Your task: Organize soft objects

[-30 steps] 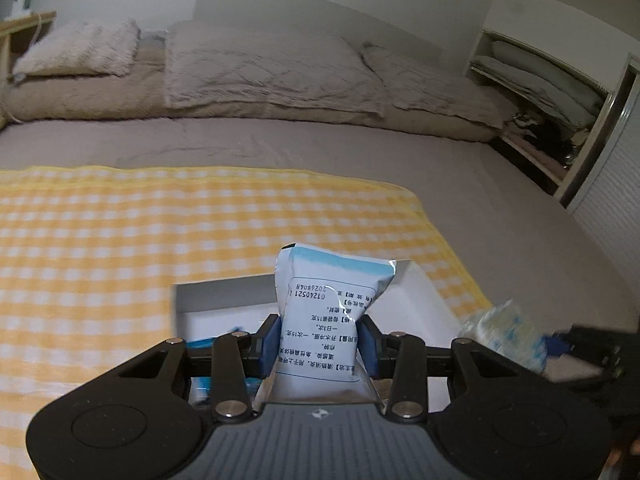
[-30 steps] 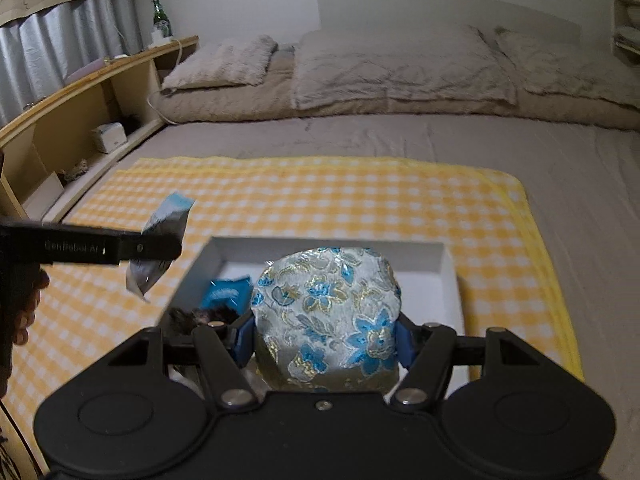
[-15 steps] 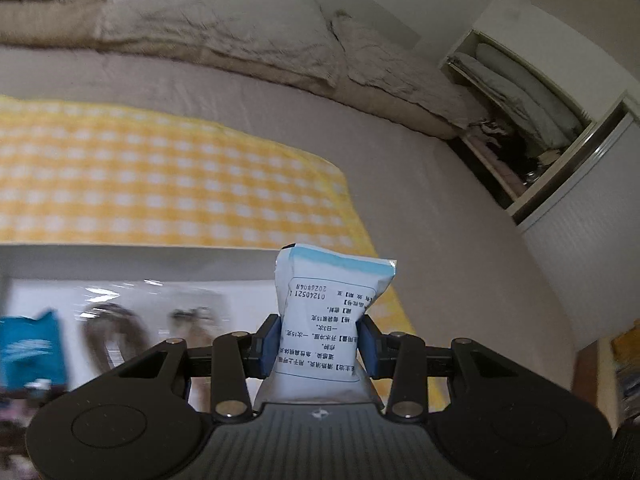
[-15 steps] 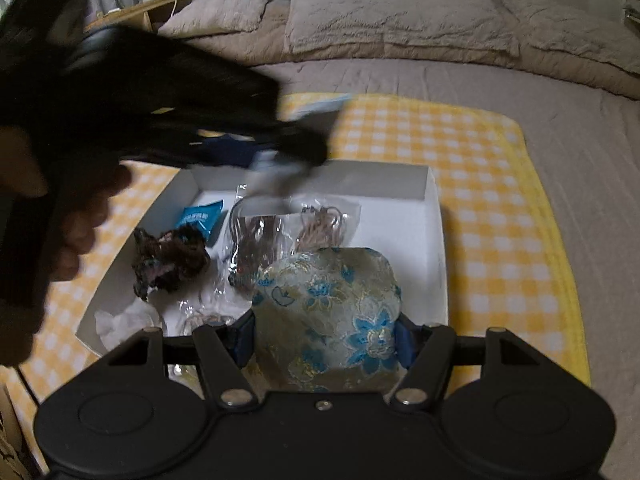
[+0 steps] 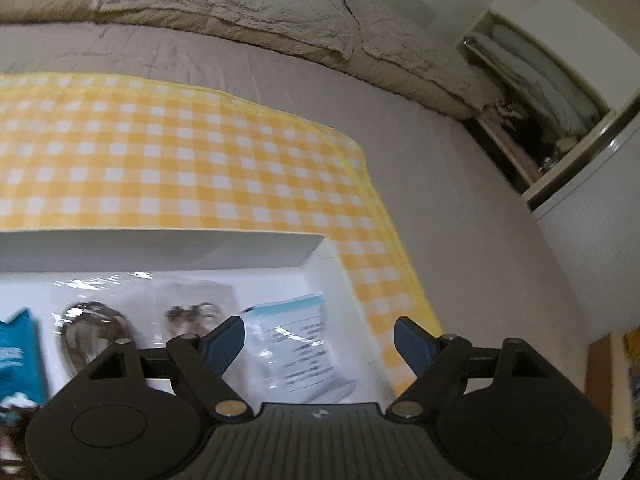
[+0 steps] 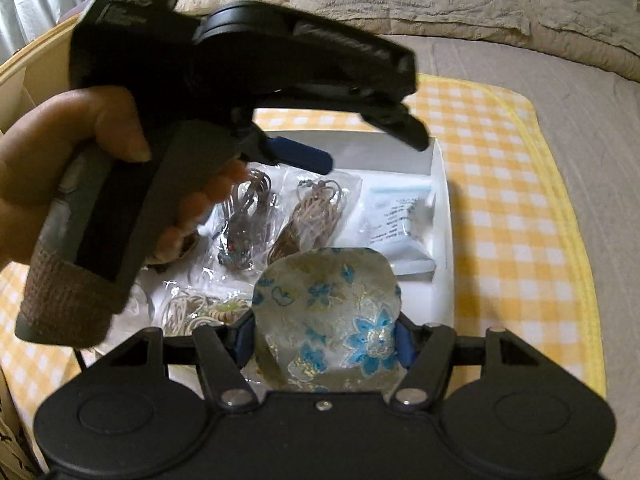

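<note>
A white box [image 5: 160,240] lies on a yellow checked cloth [image 5: 160,152] on the bed. My left gripper [image 5: 320,328] hovers over its far right corner, jaws opening. The white and blue packet [image 5: 296,352] lies loose on the box floor below, touching neither pad. From the right wrist view, the left gripper [image 6: 360,144] and the hand holding it [image 6: 80,152] hang over the box [image 6: 444,240], with the packet [image 6: 400,224] flat by the right wall. My right gripper [image 6: 324,336] is shut on a round floral pouch [image 6: 328,320], above the box's near part.
Clear bags of coiled cords [image 6: 308,212] and a blue sachet [image 5: 16,360] lie in the box. Pillows [image 5: 240,0] line the bed's far side. An open shelf unit [image 5: 540,100] stands at the right. Grey sheet surrounds the cloth.
The left gripper moved over the box and down, then opened; the packet dropped from its pads onto the box floor. The right gripper sank toward the box, still holding the floral pouch.
</note>
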{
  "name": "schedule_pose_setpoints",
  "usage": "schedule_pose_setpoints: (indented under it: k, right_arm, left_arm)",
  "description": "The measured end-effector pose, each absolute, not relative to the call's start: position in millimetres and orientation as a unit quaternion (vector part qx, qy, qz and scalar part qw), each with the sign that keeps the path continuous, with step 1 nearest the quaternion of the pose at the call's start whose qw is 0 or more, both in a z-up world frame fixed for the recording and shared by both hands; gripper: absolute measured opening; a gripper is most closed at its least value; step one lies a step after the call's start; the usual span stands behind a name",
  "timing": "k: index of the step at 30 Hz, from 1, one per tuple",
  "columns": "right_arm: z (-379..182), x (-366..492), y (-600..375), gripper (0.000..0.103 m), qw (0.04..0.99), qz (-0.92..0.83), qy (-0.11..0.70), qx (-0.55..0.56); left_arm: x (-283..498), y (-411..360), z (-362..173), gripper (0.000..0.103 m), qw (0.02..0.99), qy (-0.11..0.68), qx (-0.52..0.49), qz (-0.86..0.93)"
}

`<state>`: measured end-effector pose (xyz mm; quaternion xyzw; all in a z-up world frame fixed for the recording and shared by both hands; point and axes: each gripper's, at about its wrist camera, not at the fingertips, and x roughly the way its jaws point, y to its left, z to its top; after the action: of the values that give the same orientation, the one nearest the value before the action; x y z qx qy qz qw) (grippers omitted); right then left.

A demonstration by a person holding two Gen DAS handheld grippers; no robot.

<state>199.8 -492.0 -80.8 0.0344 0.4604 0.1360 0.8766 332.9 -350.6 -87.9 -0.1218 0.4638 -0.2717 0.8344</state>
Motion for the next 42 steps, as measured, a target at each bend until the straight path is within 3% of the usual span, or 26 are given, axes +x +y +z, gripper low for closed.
schedule_pose_setpoints:
  k: [2,4,6,19,42]
  right_arm:
    - [-82,201,-492,0.069,0.877,0.138,0.458,0.036]
    - [-84,201,-493,0.089,0.879,0.131,0.456,0.042]
    - [-83,197,-494,0.093,0.88,0.123,0.457,0.042]
    - [-76,181,-504,0.096,0.879,0.109,0.46,0.051]
    - [3,132,-474,0.1,0.925,0.106,0.363,0.046]
  left_arm:
    - [328,-345,-84,0.085,0.837,0.462,-0.102,-0.276]
    - [323,-341,-79,0.089,0.841,0.458,-0.082,-0.276]
    - [317,-336,-75,0.094,0.844,0.453,-0.064,-0.278]
    - [280,-314,-54,0.1,0.856,0.44,-0.026,-0.271]
    - [199,-211,23,0.103,0.903,0.368,-0.028,-0.22]
